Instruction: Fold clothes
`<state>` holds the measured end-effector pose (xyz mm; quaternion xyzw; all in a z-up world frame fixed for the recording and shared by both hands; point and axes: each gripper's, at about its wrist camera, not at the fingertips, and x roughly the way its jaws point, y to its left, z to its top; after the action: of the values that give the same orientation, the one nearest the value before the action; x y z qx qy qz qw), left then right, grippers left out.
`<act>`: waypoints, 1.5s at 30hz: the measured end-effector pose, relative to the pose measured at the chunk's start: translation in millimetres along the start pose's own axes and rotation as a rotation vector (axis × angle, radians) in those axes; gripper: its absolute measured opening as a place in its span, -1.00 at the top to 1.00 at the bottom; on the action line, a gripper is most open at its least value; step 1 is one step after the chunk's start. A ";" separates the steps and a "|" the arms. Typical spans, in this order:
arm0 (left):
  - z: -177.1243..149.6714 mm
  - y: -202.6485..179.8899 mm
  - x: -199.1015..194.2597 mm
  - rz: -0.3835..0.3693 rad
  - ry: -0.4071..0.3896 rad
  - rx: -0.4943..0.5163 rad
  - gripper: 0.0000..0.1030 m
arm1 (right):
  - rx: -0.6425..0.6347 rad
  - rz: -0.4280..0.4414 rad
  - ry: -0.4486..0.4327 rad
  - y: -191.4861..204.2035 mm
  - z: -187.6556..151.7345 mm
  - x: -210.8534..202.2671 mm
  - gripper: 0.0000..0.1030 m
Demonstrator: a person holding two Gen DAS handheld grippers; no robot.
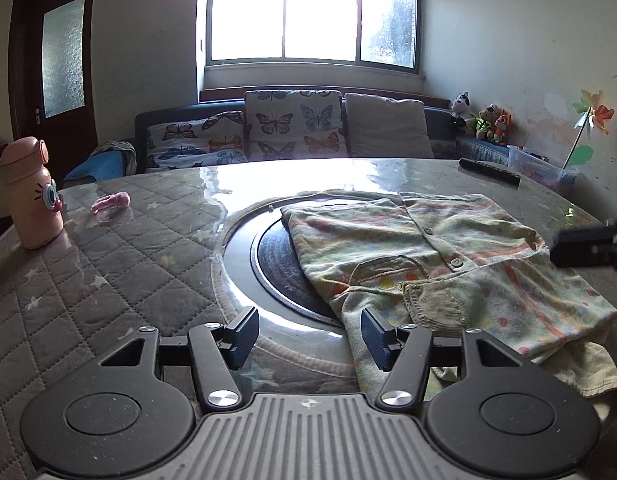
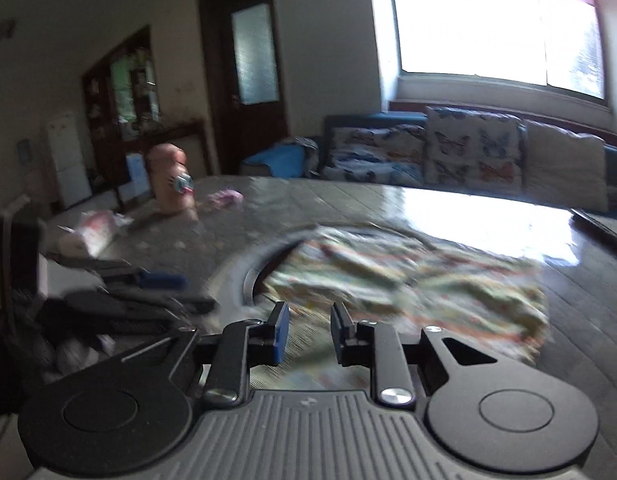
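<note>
A home living room. A sofa [image 1: 292, 128] with butterfly-print cushions [image 1: 294, 122] stands under a wide window [image 1: 312, 12] with a blind drawn partway down. Plush toys [image 1: 484, 120] sit in the corner beside it, and a paper pinwheel [image 1: 594, 114] stands in a plastic box [image 1: 542, 166] against a stained wall. A dark wooden door [image 1: 54, 60] has a frosted glass pane. The round desk [image 1: 148, 240] carries a quilted cover under clear plastic, with a child's pink bottle [image 1: 30, 196] and a small patterned garment [image 1: 448, 256] on it. The right wrist view, blurred, adds a glass-fronted cabinet [image 2: 124, 84] and a white appliance [image 2: 66, 160] by the wall.
</note>
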<state>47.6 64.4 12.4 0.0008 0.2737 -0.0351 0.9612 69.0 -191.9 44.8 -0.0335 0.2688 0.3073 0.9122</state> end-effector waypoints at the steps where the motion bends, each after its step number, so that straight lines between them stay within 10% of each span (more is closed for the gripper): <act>1: 1.1 -2.5 -0.1 -0.007 -0.002 0.004 -0.16 | 0.018 -0.031 0.020 -9.2 -6.8 -0.9 0.57; 13: 10.8 -48.9 9.3 -0.114 0.007 0.098 -0.16 | 0.190 -0.256 0.099 -94.3 -57.2 -27.1 0.57; 30: 14.3 -75.7 59.7 -0.140 0.079 0.165 0.28 | 0.189 -0.211 0.125 -134.9 -30.8 37.1 0.76; 45: 10.0 -83.3 44.8 -0.143 0.055 0.206 0.19 | 0.080 -0.161 0.138 -96.2 -37.1 23.0 0.29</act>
<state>85.1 -21.9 -1.2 0.0812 0.2941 -0.1313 0.9432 122.5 -265.6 -8.5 -0.0399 0.3396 0.2192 0.9138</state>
